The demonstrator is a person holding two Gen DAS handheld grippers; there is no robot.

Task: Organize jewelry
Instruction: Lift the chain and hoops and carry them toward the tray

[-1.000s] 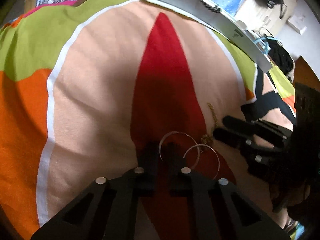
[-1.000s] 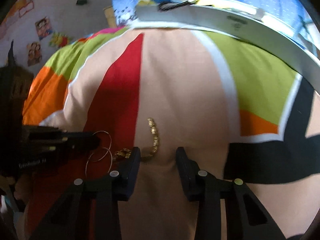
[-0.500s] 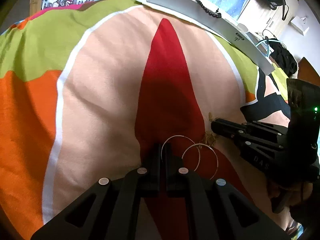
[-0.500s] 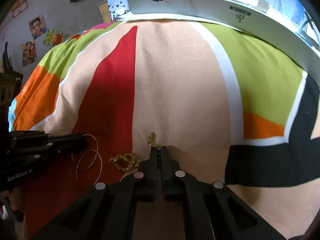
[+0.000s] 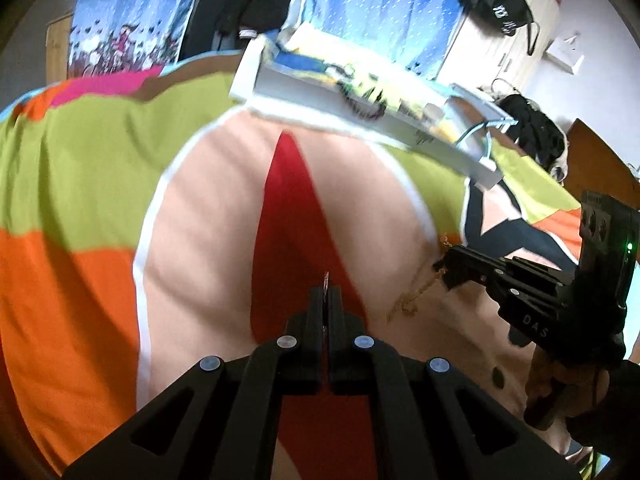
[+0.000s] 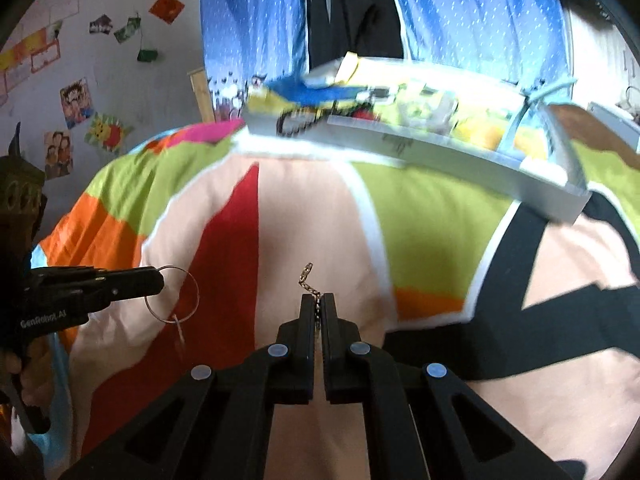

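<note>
- Black plastic left gripper (image 5: 328, 294) is clenched on the thin silver wire hoop earrings (image 6: 173, 299); in the left wrist view only a sliver of metal shows between its fingers, while the right wrist view shows one full ring at the fingertips and a second, blurred piece of wire dangling below it. I cannot count them for certain here.
- White lettering "GenRobot.AI" reads on the side of the left gripper in the right wrist view.
- Black plastic right gripper (image 6: 318, 304) is pinched shut on a gold link chain (image 6: 307, 276); a short end pokes up past the fingertips, and in the left wrist view the rest trails down from the fingers to a small heap on the fabric.
- Letters "DAS" read on the right gripper's body in the left wrist view, with one green light lit above them.
- Both grippers are raised above the patchwork bedspread (image 5: 100, 184) of orange, green, red, peach, pink and black panels with white borders.
- One long white shallow tray (image 6: 440, 152) lies at the far side of the bedspread, tilted in view; a dark beaded bracelet (image 6: 304, 120) hangs over its near wall, and its other contents are too blurred to tell.
- A dark printed mark on the tray's wall is unreadable.
- One black bag (image 5: 498, 2) with white, illegible writing hangs in the background.
</note>
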